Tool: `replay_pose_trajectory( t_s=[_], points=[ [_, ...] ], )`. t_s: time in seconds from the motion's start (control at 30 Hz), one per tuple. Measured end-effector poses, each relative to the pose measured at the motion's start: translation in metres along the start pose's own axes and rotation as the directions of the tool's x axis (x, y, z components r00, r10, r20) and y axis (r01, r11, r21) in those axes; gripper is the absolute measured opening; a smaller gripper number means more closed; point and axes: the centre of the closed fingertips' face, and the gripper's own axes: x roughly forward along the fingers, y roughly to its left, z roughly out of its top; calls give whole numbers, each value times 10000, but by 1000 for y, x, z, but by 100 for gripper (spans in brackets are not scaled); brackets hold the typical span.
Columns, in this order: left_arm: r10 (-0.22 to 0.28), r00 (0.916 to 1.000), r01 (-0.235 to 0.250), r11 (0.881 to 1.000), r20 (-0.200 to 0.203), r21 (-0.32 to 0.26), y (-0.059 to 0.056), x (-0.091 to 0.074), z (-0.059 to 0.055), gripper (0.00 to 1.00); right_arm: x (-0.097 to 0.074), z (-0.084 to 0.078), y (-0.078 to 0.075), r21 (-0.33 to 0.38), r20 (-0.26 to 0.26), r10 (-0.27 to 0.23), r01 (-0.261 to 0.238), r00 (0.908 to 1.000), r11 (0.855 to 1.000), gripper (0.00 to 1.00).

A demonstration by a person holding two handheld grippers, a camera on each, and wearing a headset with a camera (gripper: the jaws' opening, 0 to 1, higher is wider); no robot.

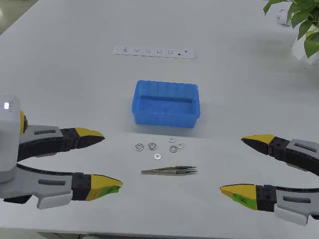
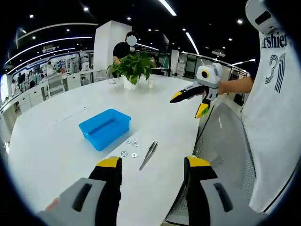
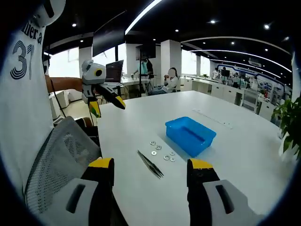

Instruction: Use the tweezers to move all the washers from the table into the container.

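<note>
Your left gripper (image 1: pixel 111 158) and right gripper (image 1: pixel 232 164) hover at the lower corners, jaws apart and empty. The tweezers (image 1: pixel 169 171) lie mid-frame on the bench (image 1: pixel 75 89) — washers (image 1: pixel 152 146), perhaps six, sit between them and the blue container (image 1: pixel 164 118).

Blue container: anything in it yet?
Empty: the blue container shows a bare floor; all visible washers lie on the table before it.

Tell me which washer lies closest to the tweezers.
The lone washer just beyond the tweezers; the rest lie farther back, nearer the blue container.
</note>
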Motion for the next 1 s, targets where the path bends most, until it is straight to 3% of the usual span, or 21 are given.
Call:
replay_pose_trajectory(
  t_s=[0.27,0.4,0.57,1.0],
  points=[
    [-46,10000,46,9999,79,-101,2,3,-1,56,1,-3,0,28,-120,59,-58,9999,10000,62],
    [-191,9996,191,9998,-195,-25,-2,9,-4,55,4,-6,0,126,-120,107,-105,9999,9999,62],
    [-249,9994,247,9997,-231,-71,-4,10,-4,54,6,-6,1,152,-95,163,-161,9998,9998,62],
    [-85,9999,84,9999,-109,-100,1,8,-3,53,3,-7,0,146,-236,76,-72,9997,9999,60]
  ],
)
